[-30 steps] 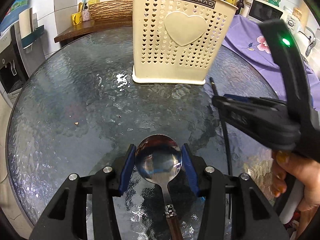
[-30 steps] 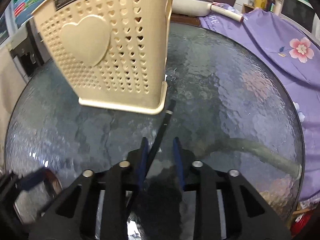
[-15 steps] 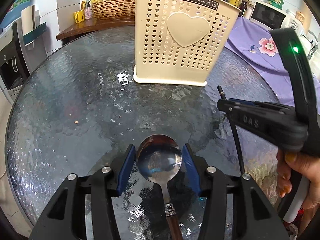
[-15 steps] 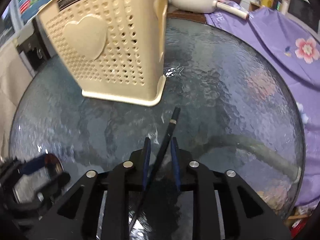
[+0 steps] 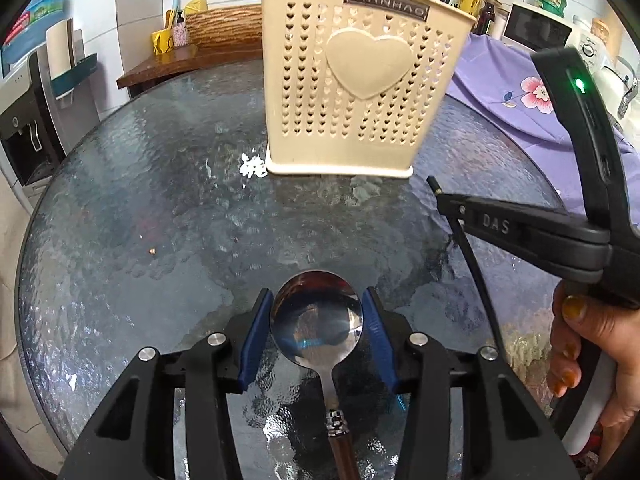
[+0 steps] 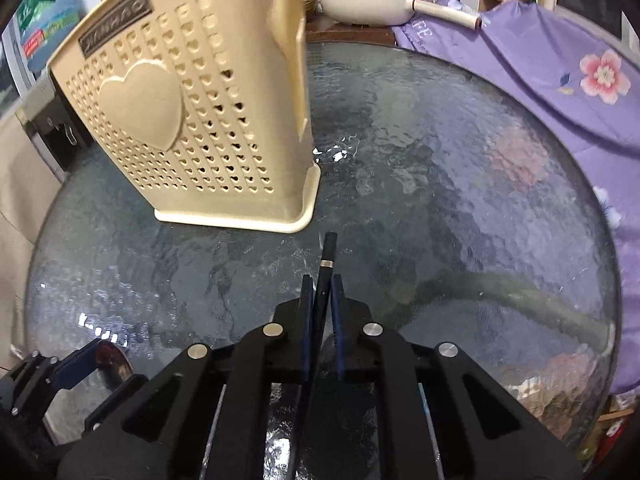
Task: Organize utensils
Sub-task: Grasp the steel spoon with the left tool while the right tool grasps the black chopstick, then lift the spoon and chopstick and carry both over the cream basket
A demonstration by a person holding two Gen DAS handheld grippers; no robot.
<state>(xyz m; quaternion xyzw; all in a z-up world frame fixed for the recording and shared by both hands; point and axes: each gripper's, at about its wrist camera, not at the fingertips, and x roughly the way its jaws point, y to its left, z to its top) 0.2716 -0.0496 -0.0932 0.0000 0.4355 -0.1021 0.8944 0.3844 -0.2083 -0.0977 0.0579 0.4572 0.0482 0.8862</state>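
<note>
**Spoon and chopstick held in front of the utensil holder**

The left hand-held gripper (image 5: 317, 326) has its blue pads on either side of a metal spoon (image 5: 316, 326), clamped on the bowl; the brown handle runs back under the gripper body. The right hand-held gripper (image 6: 321, 300) is pressed together on a black chopstick (image 6: 326, 264), whose tip sticks out forward past the fingertips and points toward the base corner of the cream utensil holder (image 5: 356, 92). That holder, perforated with small hearts, stands upright on the round textured-glass bench (image 5: 160, 208), with several utensil handles rising from its top. A purple floral cloth (image 6: 560, 64) lies beyond the bench's edge.
</note>
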